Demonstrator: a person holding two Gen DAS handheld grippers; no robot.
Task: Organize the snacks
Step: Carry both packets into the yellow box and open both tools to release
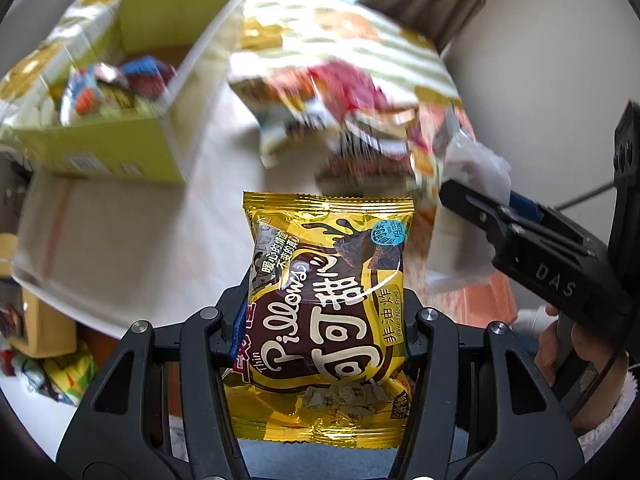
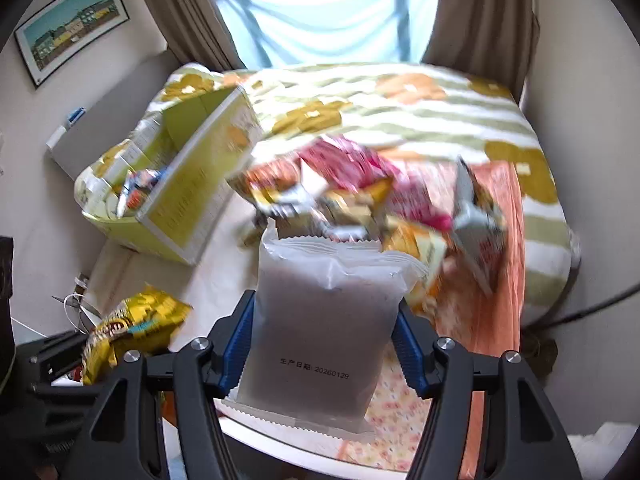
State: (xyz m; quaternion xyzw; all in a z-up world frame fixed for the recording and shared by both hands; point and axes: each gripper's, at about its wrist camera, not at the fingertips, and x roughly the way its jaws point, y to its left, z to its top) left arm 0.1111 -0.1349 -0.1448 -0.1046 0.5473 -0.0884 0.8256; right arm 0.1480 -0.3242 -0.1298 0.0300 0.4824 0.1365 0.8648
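Note:
My left gripper [image 1: 324,304] is shut on a yellow snack packet [image 1: 328,300] with brown cocoa print, held up above the bed. A white translucent packet [image 2: 324,320] sits between the blue pads [image 2: 240,344] of my right gripper [image 2: 324,332], which is shut on it. In the left wrist view the right gripper [image 1: 484,200] shows at the right with that white packet [image 1: 476,160]. From the right wrist view, the yellow packet [image 2: 132,328] appears at lower left. A blurred pile of snack bags [image 2: 360,196] lies on the bed beyond both. A green cardboard box [image 1: 120,92] holds several small snacks.
The bed carries a striped, flowered cover [image 2: 400,112] and an orange sheet [image 2: 496,280]. The green box [image 2: 192,188] stands at the bed's left side. Curtains [image 2: 480,12] and a window are behind; a framed picture [image 2: 72,24] hangs on the left wall. A person's hand [image 1: 560,344] holds the right gripper.

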